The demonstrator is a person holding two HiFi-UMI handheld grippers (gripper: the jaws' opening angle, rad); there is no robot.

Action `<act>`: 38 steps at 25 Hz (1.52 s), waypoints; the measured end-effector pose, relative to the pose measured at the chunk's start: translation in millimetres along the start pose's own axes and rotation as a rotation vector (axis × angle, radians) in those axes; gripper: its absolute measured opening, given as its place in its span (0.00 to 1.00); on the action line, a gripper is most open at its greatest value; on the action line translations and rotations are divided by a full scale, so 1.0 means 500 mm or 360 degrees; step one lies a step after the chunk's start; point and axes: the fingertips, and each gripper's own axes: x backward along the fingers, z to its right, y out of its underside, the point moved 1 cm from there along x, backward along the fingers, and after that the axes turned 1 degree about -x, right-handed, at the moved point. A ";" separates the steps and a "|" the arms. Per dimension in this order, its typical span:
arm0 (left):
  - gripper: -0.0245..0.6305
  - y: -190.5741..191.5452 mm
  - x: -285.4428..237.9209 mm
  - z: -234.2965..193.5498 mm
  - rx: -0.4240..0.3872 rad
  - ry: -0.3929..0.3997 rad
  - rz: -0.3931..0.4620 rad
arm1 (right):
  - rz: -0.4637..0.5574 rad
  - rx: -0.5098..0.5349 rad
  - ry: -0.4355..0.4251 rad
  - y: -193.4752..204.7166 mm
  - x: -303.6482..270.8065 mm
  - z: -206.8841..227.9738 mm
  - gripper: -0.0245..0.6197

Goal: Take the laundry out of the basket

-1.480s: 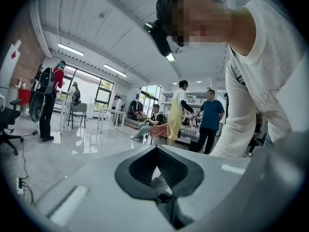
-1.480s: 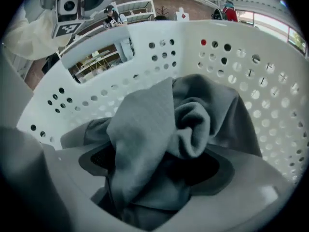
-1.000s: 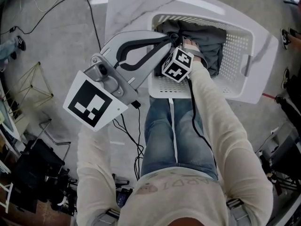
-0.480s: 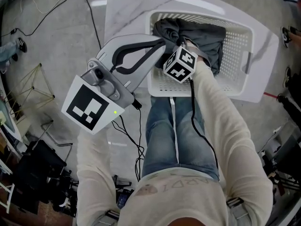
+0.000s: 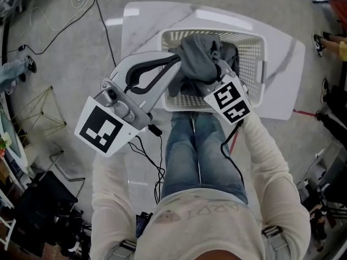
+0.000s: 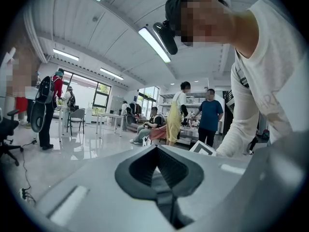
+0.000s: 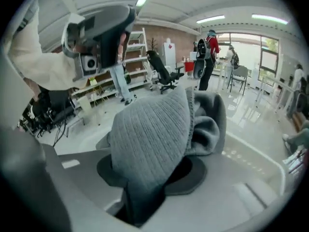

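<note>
A white slatted laundry basket (image 5: pixel 250 47) stands on a white table (image 5: pixel 279 75) in front of my knees. A bundled grey garment (image 5: pixel 199 58) hangs above the basket's near left part. My right gripper (image 5: pixel 210 76) is shut on the garment, its marker cube toward me. In the right gripper view the ribbed grey garment (image 7: pixel 153 129) rises out of the closed jaws of the right gripper (image 7: pixel 147 190). My left gripper (image 5: pixel 174 61) points at the garment's left side, jaws shut. In its own view the left gripper (image 6: pixel 155 153) holds nothing and faces up into the room.
Cables (image 5: pixel 142 145) trail across the floor left of my legs, and more cables (image 5: pixel 59 15) lie at the far left. Dark equipment (image 5: pixel 38 199) sits low left. People (image 6: pixel 210 115) stand and sit across the room, with office chairs (image 7: pixel 164 71) and shelving there.
My right gripper has risen and drawn back toward me with the grey garment, lifting it up out of the basket. The left gripper stayed beside it.
</note>
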 end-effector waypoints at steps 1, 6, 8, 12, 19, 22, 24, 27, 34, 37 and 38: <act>0.04 -0.020 0.002 0.010 -0.0015 -0.0005 0.0016 | 0.0057 -0.0020 0.0008 -0.017 0.032 -0.005 0.31; 0.04 -0.117 0.003 0.054 -0.0050 -0.0038 0.0071 | 0.0319 -0.0135 0.0049 -0.092 0.183 -0.025 0.31; 0.04 -0.157 0.005 0.073 -0.0054 -0.0061 0.0099 | 0.0425 -0.0182 0.0076 -0.118 0.242 -0.029 0.31; 0.04 -0.239 0.010 0.107 -0.0098 -0.0130 0.0149 | 0.0619 -0.0219 0.0122 -0.176 0.356 -0.036 0.31; 0.04 -0.371 0.019 0.169 -0.0176 -0.0192 0.0211 | 0.0891 -0.0181 0.0190 -0.266 0.544 -0.057 0.31; 0.04 -0.417 0.020 0.191 -0.0190 -0.0223 0.0244 | 0.1020 -0.0158 0.0232 -0.300 0.627 -0.063 0.31; 0.04 -0.449 0.024 0.208 -0.0199 -0.0234 0.0278 | 0.1118 -0.0143 0.0264 -0.329 0.687 -0.069 0.31; 0.04 -0.489 0.029 0.237 -0.0230 -0.0237 0.0324 | 0.1233 -0.0118 0.0307 -0.357 0.766 -0.074 0.31; 0.04 -0.552 0.032 0.270 -0.0305 -0.0222 0.0408 | 0.1432 -0.0128 0.0382 -0.397 0.880 -0.067 0.32; 0.04 -0.568 0.030 0.282 -0.0331 -0.0211 0.0426 | 0.1465 -0.0129 0.0395 -0.400 0.900 -0.069 0.32; 0.04 -0.571 0.029 0.284 -0.0337 -0.0207 0.0431 | 0.1469 -0.0124 0.0399 -0.401 0.903 -0.070 0.32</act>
